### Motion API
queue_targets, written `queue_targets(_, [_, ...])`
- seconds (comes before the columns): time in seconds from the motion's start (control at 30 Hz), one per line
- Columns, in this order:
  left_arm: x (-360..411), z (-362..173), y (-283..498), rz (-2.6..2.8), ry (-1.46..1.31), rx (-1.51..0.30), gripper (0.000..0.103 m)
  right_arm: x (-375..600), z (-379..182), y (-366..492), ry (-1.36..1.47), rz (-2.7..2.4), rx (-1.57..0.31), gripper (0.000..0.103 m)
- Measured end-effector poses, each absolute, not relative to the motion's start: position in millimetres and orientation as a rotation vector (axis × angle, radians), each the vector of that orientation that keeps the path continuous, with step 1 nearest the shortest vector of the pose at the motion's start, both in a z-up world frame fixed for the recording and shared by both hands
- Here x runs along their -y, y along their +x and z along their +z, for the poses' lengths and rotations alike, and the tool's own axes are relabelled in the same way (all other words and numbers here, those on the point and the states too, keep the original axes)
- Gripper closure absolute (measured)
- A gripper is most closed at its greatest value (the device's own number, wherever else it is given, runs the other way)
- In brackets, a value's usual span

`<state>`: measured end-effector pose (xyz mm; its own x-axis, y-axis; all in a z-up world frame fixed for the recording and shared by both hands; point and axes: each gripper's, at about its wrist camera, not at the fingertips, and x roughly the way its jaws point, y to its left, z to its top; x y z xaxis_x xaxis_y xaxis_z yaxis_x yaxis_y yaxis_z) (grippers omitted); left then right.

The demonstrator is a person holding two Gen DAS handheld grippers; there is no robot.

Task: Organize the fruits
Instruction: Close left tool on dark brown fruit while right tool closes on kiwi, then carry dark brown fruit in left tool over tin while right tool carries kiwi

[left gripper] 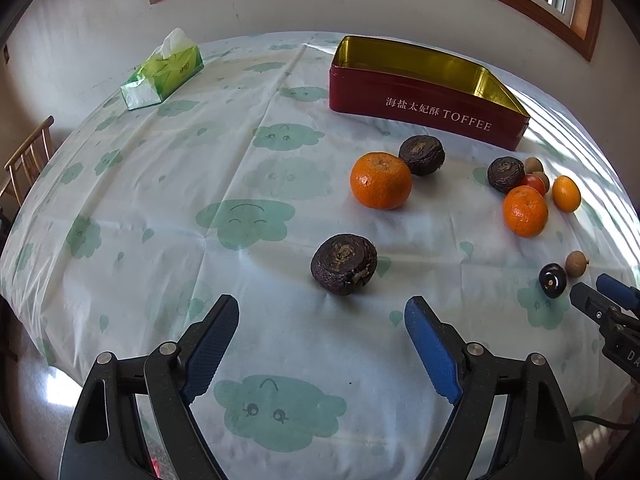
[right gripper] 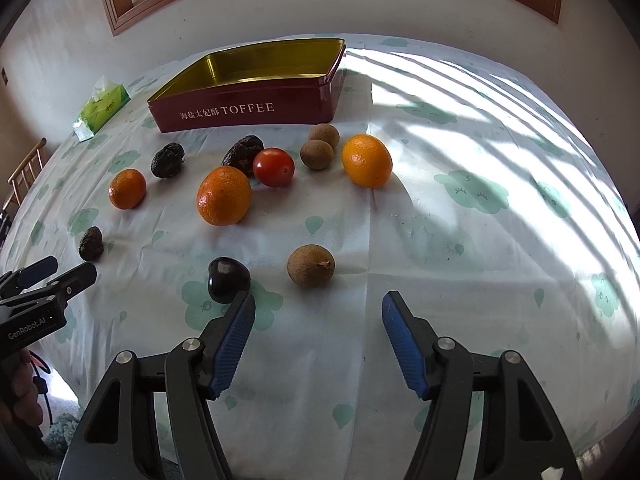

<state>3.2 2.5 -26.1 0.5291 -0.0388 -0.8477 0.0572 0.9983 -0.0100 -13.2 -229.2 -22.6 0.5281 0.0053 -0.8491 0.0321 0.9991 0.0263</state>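
Your table (left gripper: 120,208), under a cloud-print cloth, fills both views, and you hold both grippers tilted steeply down over its near edge, side by side.

The red toffee tin (right gripper: 248,114) sits open and empty toward the far edge, its long side facing you. A green tissue pack (left gripper: 164,70) lies near the far left corner, well apart from everything else.

Your left gripper (left gripper: 320,312) stands spread, nothing between its blue pads (left gripper: 430,350); a dark wrinkled fruit (left gripper: 344,264) rests on the cloth just beyond the fingertips, untouched. Your right gripper (right gripper: 318,304) is also parted and empty, a little narrower than the left. Its left fingertip sits just beside a dark glossy round fruit (right gripper: 229,280), and a brown longan (right gripper: 311,265) lies just ahead of the gap. No earlier view is on hand, so only the present spread can be told.

Between the grippers and the tin the fruit lies loose on the cloth. A large orange (right gripper: 224,196) sits mid-table, touching a red tomato (right gripper: 274,167), with another dark wrinkled fruit (right gripper: 243,154) behind them. A smaller orange (right gripper: 127,189) and a third wrinkled fruit (right gripper: 167,165) lie further left. A yellow-orange citrus (right gripper: 367,161) lies to the right, near two more longans (right gripper: 320,146) set close together before the tin.
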Motion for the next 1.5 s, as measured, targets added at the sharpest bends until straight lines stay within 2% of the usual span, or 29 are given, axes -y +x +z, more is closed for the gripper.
queue_targets(0.47, [-2,-35,12,-0.075,0.007,-1.030,0.037,228,-29,1,0.017,0.000,-1.019,0.052])
queue_targets(0.63, [-2,-35,15,-0.083,0.012,-1.017,0.041,228,-28,4,0.008,0.004,-1.013,0.064])
queue_targets(0.73, [-2,-35,17,-0.089,0.017,-1.009,0.042,227,-28,6,0.005,0.007,-1.010,0.068])
queue_targets(0.9, [-2,-35,20,-0.096,0.023,-0.999,0.050,224,-29,8,0.000,0.017,-1.007,0.078])
queue_targets(1.23, [3,-33,20,-0.131,0.032,-0.992,0.067,224,-29,9,0.003,0.019,-1.007,0.078])
queue_targets(1.5, [1,-32,19,-0.145,0.023,-0.985,0.069,225,-29,9,0.008,0.019,-1.006,0.078])
